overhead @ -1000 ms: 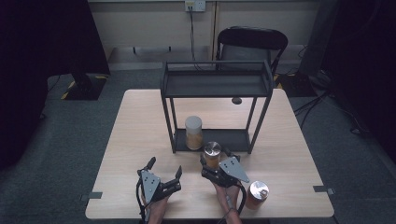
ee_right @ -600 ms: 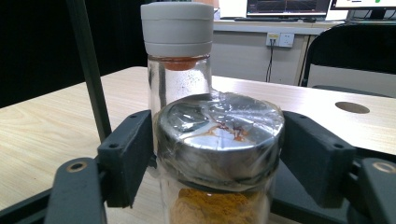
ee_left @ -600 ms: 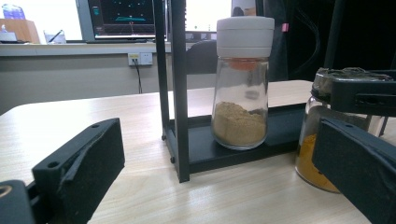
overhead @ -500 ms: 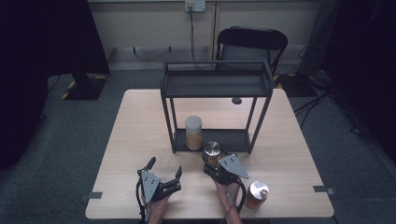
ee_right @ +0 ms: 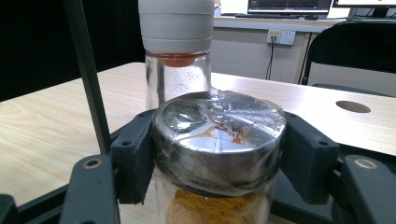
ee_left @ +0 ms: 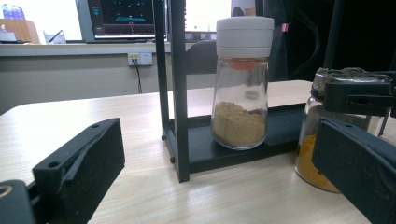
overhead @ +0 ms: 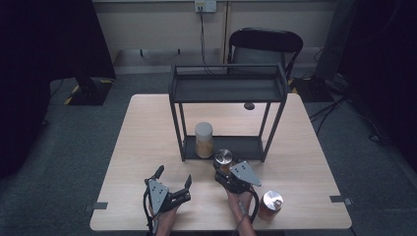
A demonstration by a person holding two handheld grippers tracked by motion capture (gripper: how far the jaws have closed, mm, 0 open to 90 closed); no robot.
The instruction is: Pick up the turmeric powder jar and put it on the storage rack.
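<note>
A glass jar with a silver lid (overhead: 223,157) and yellow-orange powder stands on the table just in front of the black rack (overhead: 227,73). My right gripper (overhead: 224,166) is shut on it; its jaws have just been closing and now press the lid's sides (ee_right: 219,133). On the rack's lower shelf stands a white-capped jar (overhead: 204,139) of tan powder (ee_left: 242,84). My left gripper (overhead: 172,183) rests open near the table's front edge, nothing between its jaws (ee_left: 215,161). It looks toward the white-capped jar.
A third jar with a silver lid (overhead: 270,203) and reddish contents stands at the front right, beside my right hand. The rack's posts (ee_left: 177,88) rise close ahead. A black chair (overhead: 265,43) stands behind the table (overhead: 147,128). A dark round spot (overhead: 249,105) marks the tabletop.
My right gripper's jaws have closed in from either side onto the silver-lidded jar. Both hands stayed where they were, and the left gripper looks the same.
</note>
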